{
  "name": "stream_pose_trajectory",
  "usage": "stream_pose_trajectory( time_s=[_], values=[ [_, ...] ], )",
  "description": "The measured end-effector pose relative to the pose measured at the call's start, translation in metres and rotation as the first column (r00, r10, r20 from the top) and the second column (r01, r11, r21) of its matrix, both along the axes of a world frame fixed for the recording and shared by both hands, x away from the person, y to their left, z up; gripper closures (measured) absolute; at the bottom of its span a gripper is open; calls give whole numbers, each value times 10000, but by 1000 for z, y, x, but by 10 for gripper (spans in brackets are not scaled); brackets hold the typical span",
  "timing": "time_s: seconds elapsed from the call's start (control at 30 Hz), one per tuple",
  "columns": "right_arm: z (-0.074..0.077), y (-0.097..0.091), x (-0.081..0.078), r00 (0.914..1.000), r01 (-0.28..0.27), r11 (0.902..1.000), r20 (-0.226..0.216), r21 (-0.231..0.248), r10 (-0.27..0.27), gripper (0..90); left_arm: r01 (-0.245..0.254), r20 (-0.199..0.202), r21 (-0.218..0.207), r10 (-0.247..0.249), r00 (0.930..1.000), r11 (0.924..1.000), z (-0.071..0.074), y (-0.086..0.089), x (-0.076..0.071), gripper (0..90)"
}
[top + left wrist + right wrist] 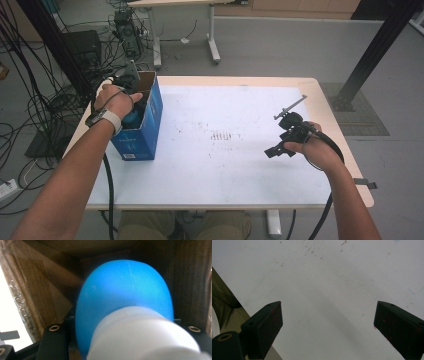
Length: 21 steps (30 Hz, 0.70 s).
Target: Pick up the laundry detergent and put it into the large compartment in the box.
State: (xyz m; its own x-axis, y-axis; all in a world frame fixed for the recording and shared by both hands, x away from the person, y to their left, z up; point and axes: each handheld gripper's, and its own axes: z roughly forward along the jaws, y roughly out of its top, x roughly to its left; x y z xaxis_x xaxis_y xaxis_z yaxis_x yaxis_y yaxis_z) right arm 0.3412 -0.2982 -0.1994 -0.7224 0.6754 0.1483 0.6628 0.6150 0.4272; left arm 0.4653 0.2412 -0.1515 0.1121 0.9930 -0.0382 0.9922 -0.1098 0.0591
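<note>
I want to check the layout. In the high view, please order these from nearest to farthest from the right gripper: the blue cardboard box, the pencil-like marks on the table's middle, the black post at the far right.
1. Pencil-like marks: on the white table top, just left of the right gripper.
2. Black post: on the floor beyond the table's far right corner.
3. Blue cardboard box: at the table's left edge.

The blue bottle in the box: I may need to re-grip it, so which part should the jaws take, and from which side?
Judging by its pose, take the blue bottle across its rounded body just past the white cap, coming in through the open top of the blue box. The cardboard walls close off every other side, and the left gripper seems clamped there already.
</note>
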Motion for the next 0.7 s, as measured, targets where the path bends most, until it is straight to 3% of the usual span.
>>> stream_pose_trajectory(
  time_s=[0.2, 0.7],
  values=[
    [0, -1, 0, 10000, 23, 10000, -21, -5, -23, 82, 42, -1, 27, -42, 10000, 10000, 0, 0, 1, 303],
    [1, 6, 1, 10000, -79, 9999, -40, -129, 79, 82, 205, -26, -163, -206, 9998, 9997, 8, 6, 0, 286]
  ],
)
